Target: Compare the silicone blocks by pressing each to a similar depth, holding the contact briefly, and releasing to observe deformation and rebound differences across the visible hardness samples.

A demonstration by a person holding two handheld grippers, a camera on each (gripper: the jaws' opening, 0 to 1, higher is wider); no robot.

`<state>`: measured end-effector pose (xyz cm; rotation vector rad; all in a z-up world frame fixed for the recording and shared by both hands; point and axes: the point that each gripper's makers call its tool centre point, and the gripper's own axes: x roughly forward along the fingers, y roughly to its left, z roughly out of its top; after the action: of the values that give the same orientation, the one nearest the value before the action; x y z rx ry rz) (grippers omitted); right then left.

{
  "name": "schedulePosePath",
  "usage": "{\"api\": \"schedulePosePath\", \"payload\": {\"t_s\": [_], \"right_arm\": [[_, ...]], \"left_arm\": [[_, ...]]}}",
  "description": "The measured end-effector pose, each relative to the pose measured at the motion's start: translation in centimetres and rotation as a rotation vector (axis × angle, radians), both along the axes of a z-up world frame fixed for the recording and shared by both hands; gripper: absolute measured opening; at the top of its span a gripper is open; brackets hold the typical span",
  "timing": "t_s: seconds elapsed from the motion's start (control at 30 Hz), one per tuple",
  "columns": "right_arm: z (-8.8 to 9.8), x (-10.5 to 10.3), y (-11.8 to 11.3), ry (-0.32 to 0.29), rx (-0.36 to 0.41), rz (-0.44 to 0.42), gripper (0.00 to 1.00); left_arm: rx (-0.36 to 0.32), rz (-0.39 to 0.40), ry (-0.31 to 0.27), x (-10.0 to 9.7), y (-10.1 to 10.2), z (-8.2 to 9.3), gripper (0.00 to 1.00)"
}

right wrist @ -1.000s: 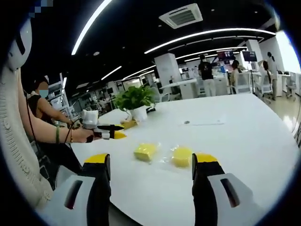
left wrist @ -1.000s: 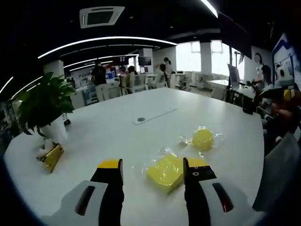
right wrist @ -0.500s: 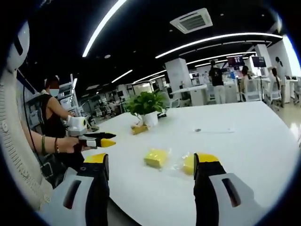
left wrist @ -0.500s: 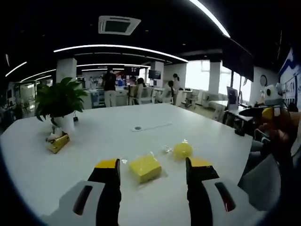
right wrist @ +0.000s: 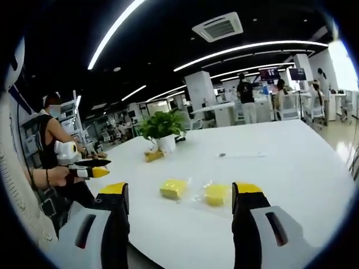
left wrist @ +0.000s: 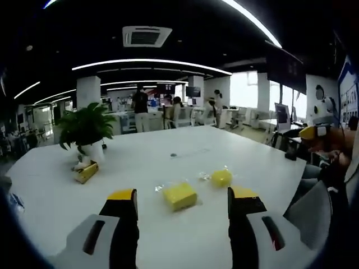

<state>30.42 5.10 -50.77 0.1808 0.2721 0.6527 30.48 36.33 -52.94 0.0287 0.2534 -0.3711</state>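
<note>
Two yellow silicone samples in clear wrap lie on the white table [left wrist: 140, 162]. The square block [left wrist: 179, 195] sits ahead of my left gripper [left wrist: 183, 196], between its open jaws but beyond the tips. The round block [left wrist: 221, 177] lies to its right. In the right gripper view the square block [right wrist: 173, 189] and round block [right wrist: 216, 194] lie ahead of my right gripper [right wrist: 180, 189], which is open and holds nothing. The left gripper [right wrist: 90, 170] shows at the left of that view in a person's hand, its yellow-tipped jaws close together from this side.
A potted plant [left wrist: 88, 131] with a small yellow box [left wrist: 86, 172] beside it stands on the table's far left. A small round port [left wrist: 173, 154] and a flat strip lie mid-table. People and desks fill the office behind. The table [right wrist: 291, 162] edge is near me.
Both cameras have pulled back and levelled, so the blocks look smaller and farther away. The blocks themselves have not moved. Both grippers stay open.
</note>
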Motion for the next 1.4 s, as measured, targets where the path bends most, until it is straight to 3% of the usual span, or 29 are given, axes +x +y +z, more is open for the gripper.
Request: {"api": "schedulePosePath", "payload": {"t_s": [0.33,0.6,1.07,1.23,1.4], "right_arm": [[0.0,-0.1,-2.2,-0.001,-0.019,-0.052,0.69],[-0.6,-0.1,-2.7,0.038,-0.009,-0.063,0.74],[-0.9,-0.3,-2.8,0.038,-0.019,-0.044,0.75],[-0.9,-0.1,-3.0,0.04,-0.008,-0.041,0.74],[-0.9,0.4,-3.1,0.037,0.001,-0.033,0.74]], "left_arm": [[-0.013,0.007,0.003,-0.3,0.9,0.5,0.65],[-0.021,0.022,0.035,-0.2,1.1,0.4,0.73],[-0.024,-0.008,0.072,-0.4,0.1,0.1,0.73],[-0.114,-0.024,0.113,0.1,-1.0,0.8,0.7],[-0.212,-0.083,0.197,1.4,-3.4,1.7,0.72]]}}
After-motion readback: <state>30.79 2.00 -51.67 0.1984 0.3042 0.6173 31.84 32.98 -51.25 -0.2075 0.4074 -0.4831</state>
